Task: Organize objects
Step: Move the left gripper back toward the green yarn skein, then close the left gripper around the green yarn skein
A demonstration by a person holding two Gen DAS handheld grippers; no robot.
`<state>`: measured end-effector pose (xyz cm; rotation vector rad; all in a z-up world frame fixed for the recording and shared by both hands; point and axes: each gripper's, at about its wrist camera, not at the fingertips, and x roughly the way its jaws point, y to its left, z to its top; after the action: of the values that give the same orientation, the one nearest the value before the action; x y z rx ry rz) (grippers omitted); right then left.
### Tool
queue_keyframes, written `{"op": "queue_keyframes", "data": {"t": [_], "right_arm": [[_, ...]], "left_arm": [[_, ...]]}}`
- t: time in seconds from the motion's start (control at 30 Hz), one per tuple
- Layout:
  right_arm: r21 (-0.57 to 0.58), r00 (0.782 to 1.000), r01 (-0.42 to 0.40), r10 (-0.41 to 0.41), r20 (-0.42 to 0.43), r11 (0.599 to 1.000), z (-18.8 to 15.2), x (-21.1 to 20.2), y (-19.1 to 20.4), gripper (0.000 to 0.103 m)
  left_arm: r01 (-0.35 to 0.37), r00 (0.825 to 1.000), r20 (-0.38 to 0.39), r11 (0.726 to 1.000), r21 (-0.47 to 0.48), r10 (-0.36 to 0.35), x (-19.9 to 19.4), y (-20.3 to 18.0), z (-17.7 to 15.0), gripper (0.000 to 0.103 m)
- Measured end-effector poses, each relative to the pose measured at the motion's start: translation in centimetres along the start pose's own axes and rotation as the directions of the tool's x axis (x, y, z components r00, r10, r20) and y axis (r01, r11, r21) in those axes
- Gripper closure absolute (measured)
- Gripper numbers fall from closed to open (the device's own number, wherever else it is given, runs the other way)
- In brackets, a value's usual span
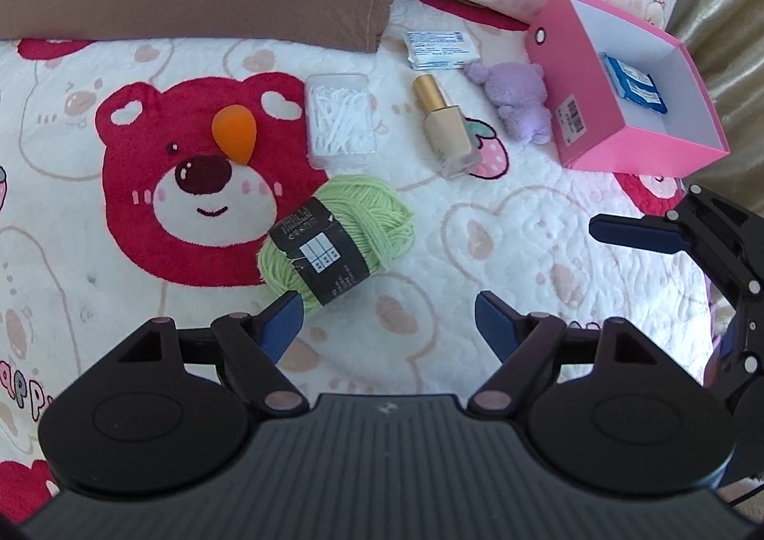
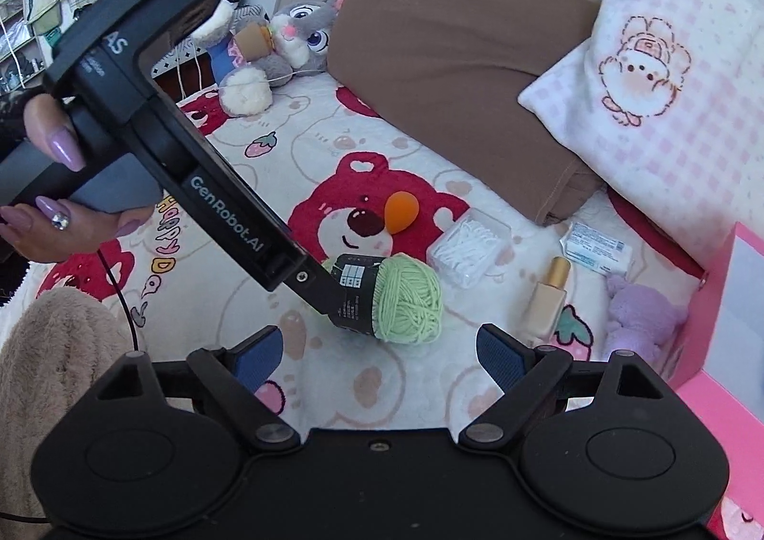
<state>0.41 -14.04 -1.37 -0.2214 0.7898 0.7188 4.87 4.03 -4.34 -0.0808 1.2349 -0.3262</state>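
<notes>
On bear-print bedspread (image 1: 501,225): green yarn ball (image 1: 336,237), light and squashy, best pinched at label band; left gripper (image 1: 389,320) and right gripper (image 2: 379,351) both spread, empty.

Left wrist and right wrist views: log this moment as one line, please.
left gripper: open, at green yarn ball | right gripper: open, empty | pink box: holds blue packet | bottle, plush, swabs: on bed

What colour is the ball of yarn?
The ball of yarn is light green with a black paper band; it shows best in the left wrist view.
</notes>
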Motion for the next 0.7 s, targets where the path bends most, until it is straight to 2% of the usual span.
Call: {"op": "queue_keyframes", "data": {"t": [0.23, 0.3, 0.4, 0.5, 0.6, 0.7], "right_arm": [[-0.102, 1.000, -0.022, 0.023, 0.006, 0.995, 0.3, 5.4, 0.4, 0.012], [-0.136, 0.999, -0.041, 0.039, -0.016, 0.990, -0.2, 6.7, 0.2, 0.012], [-0.142, 0.999, -0.025, 0.022, -0.026, 0.990, -1.3, 8.2, -0.2, 0.012], [-0.173, 0.999, -0.003, -0.004, -0.037, 0.985, -1.7, 9.5, -0.6, 0.012], [-0.188, 0.999, 0.010, -0.016, -0.028, 0.982, -1.7, 10.4, -0.8, 0.012], [-0.181, 1.000, -0.008, 0.004, -0.023, 0.984, -1.4, 11.1, -0.9, 0.012]], "left_arm": [[-0.006, 1.000, -0.001, 0.994, -0.111, 0.006, 3.7, 3.4, 0.2, 0.024], [-0.035, 0.999, 0.014, 0.991, -0.132, 0.037, 4.3, 3.8, 0.2, 0.024], [-0.089, 0.995, 0.029, 0.990, -0.106, 0.093, 5.2, 3.7, 0.1, 0.023], [-0.074, 0.997, 0.020, 0.990, -0.123, 0.077, 6.2, 4.2, -0.2, 0.023], [-0.021, 0.999, 0.043, 0.981, -0.192, 0.030, 7.0, 5.0, -0.8, 0.023], [-0.011, 0.999, 0.034, 0.972, -0.234, 0.019, 7.8, 5.8, -1.2, 0.023]]}}
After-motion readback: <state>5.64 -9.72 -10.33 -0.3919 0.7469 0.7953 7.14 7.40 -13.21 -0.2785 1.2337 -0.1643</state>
